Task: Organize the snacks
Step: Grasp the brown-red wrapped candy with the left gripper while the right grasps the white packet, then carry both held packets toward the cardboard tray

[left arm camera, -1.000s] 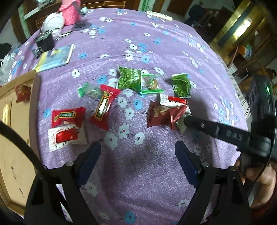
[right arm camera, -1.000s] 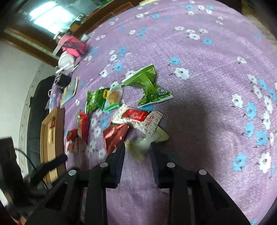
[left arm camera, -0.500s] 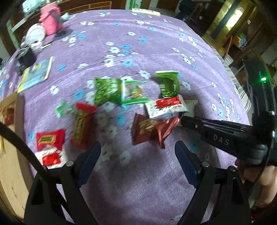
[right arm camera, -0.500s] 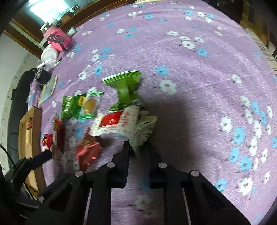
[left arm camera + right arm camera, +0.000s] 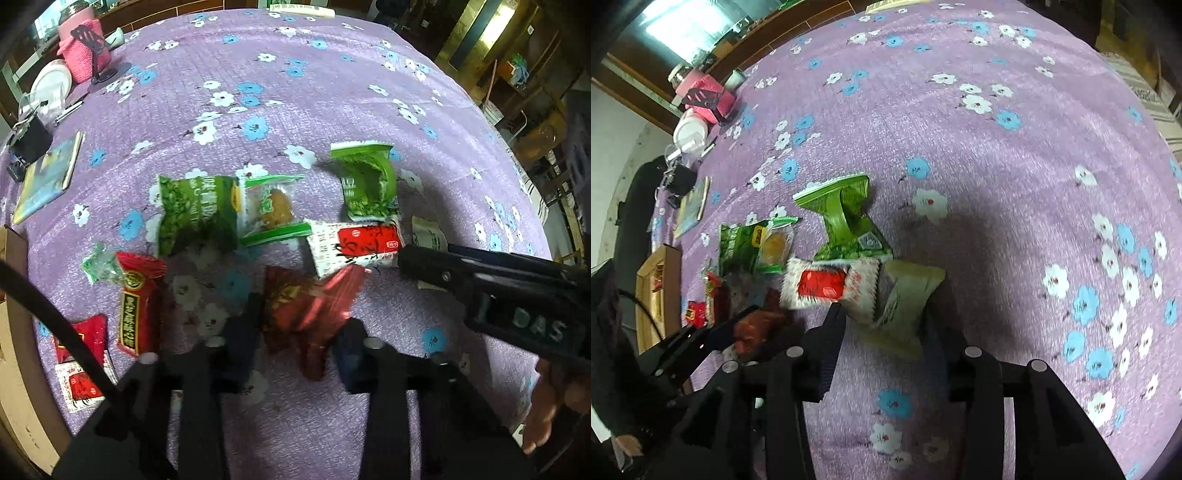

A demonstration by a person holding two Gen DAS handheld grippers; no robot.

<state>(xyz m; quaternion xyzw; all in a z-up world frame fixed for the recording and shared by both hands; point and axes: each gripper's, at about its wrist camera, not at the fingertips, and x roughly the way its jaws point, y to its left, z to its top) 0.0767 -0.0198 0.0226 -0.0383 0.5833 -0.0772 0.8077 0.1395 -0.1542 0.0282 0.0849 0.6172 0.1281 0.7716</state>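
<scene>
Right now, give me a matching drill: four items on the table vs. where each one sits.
Things: 1 dark red packet; 2 pale green packet; 3 pink knitted holder; 4 clear-wrapped cake.
Places: A far edge, by the white plate; B between the fingers of the right gripper; C against the dark green bag; D between the fingers of the left gripper.
Pairs: 1-D, 2-B, 3-A, 4-C.
Left jaws have just been closing on 1; right jaws have just been opening around 2.

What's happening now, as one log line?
left hand-held gripper: just closing on dark red packet | right hand-held gripper: just opening, pale green packet between
</scene>
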